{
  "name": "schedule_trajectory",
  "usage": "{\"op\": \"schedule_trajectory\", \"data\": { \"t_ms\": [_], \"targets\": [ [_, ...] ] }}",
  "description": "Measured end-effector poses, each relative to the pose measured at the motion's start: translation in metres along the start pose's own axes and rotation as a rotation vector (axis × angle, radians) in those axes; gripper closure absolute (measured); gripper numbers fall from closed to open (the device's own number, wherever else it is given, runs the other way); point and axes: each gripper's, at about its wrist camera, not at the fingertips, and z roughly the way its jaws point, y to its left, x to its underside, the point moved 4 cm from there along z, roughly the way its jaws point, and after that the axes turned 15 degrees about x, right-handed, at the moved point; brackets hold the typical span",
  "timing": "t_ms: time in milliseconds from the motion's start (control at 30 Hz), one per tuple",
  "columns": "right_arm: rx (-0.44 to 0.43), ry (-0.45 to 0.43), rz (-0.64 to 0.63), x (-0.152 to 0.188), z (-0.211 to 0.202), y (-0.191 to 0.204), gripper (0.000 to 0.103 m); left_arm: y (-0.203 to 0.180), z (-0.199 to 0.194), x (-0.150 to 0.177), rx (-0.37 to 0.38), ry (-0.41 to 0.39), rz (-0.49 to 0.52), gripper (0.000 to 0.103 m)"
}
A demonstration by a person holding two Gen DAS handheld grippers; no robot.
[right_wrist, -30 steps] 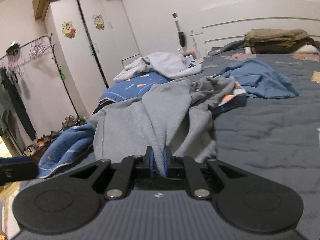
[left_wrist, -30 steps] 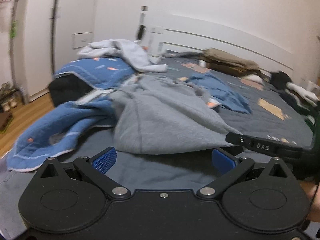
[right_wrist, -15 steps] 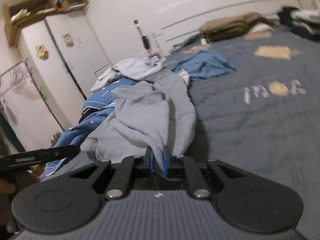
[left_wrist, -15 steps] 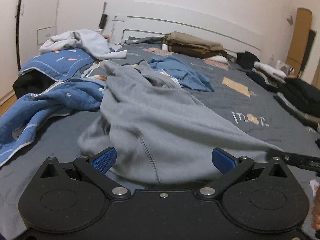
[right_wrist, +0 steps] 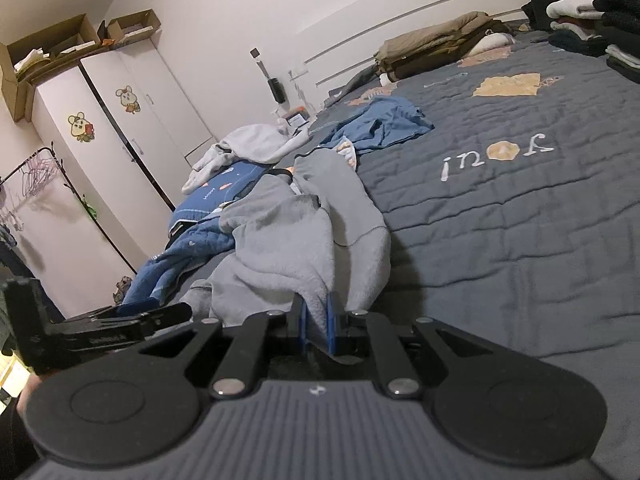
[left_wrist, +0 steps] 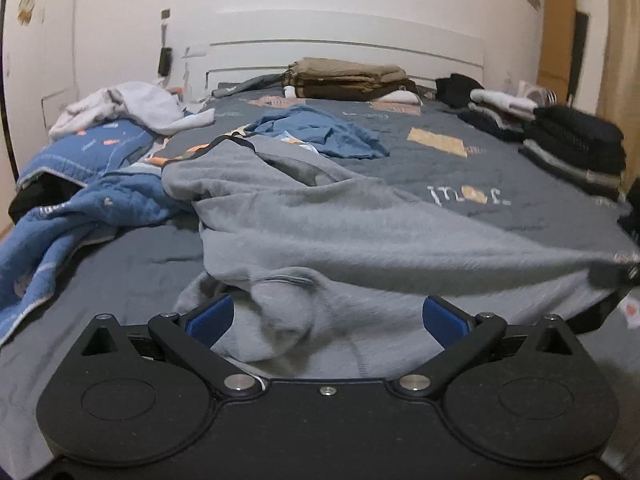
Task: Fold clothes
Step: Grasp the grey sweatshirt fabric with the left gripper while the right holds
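Note:
A grey sweatshirt [left_wrist: 320, 216] lies across the dark grey bedspread [left_wrist: 500, 168], pulled out in a taut band toward the right. My right gripper [right_wrist: 316, 326] is shut on a fold of the sweatshirt [right_wrist: 288, 248]; in the left wrist view it shows as a blurred dark shape [left_wrist: 612, 274] at the garment's right end. My left gripper [left_wrist: 326, 320] is open, its blue pads [left_wrist: 210, 318] wide apart. The bunched near edge of the sweatshirt lies between them, and the pads do not press on it. In the right wrist view the left gripper [right_wrist: 120, 328] is low at the left.
A blue quilt [left_wrist: 80, 216] trails off the bed's left side. A crumpled blue shirt [left_wrist: 320, 132] and a white garment [left_wrist: 132, 108] lie farther back. Folded khaki clothes [left_wrist: 348, 78] sit by the headboard, dark folded stacks [left_wrist: 572, 140] along the right edge. A white wardrobe [right_wrist: 132, 140] stands left.
The right gripper has carried its hold on the sweatshirt to the right, stretching the garment across the bed. The left gripper has come down over the bunched near edge, still open.

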Motion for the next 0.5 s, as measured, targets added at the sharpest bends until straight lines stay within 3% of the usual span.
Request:
{"op": "schedule_trajectory", "data": {
  "t_ms": [133, 200, 433, 500],
  "targets": [
    [0.002, 0.017, -0.019, 0.007, -0.002, -0.006, 0.094, -0.004, 0.01, 0.012, -0.004, 0.042, 0.031, 0.012],
    [0.002, 0.023, -0.025, 0.011, -0.003, -0.006, 0.094, -0.003, 0.014, 0.013, -0.023, 0.043, 0.05, 0.025],
    [0.001, 0.034, -0.022, 0.017, -0.002, -0.009, 0.093, 0.007, 0.029, 0.018, -0.114, 0.04, 0.117, 0.033],
    [-0.002, 0.04, -0.019, 0.018, 0.0, -0.01, 0.093, 0.006, 0.035, 0.019, -0.104, 0.05, 0.132, 0.043]
  ]
}}
